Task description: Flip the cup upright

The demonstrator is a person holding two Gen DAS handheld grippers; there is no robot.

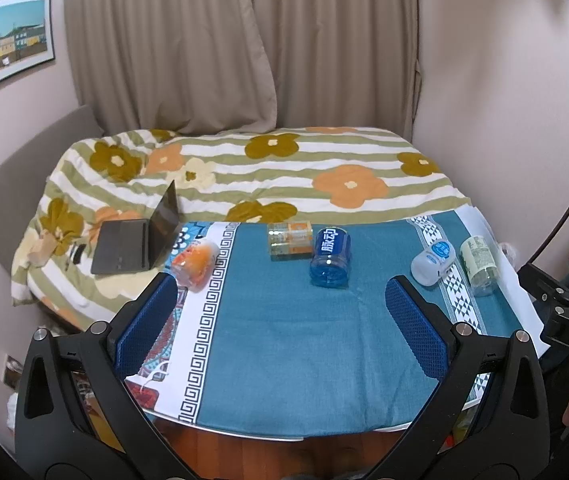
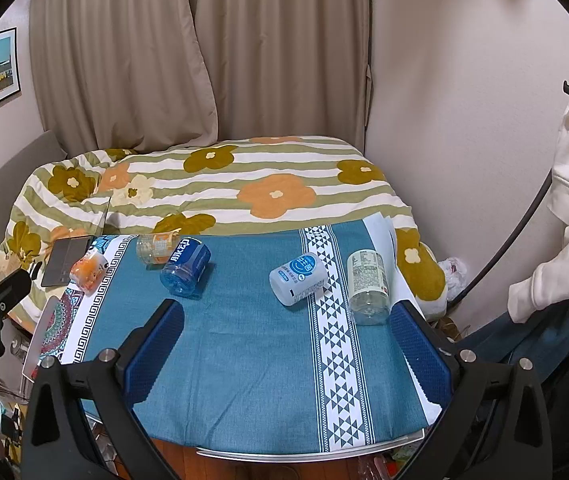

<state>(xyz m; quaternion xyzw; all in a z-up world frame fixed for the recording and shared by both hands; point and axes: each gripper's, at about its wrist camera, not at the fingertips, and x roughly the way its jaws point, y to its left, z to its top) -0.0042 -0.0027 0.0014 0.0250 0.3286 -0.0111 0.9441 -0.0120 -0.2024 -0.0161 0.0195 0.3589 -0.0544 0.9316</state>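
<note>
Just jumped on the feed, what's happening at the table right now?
Nothing is being held yet. Both the left gripper and right gripper hover open above the blue tablecloth. Five cups lie on their sides: orange, clear-orange, blue, white and clear-labelled. None is upright.

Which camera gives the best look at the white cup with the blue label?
The right wrist view. The white cup lies on its side near the frame's middle, its blue label facing the camera. In the left wrist view the cup is smaller and off to the right, label still visible.
</note>
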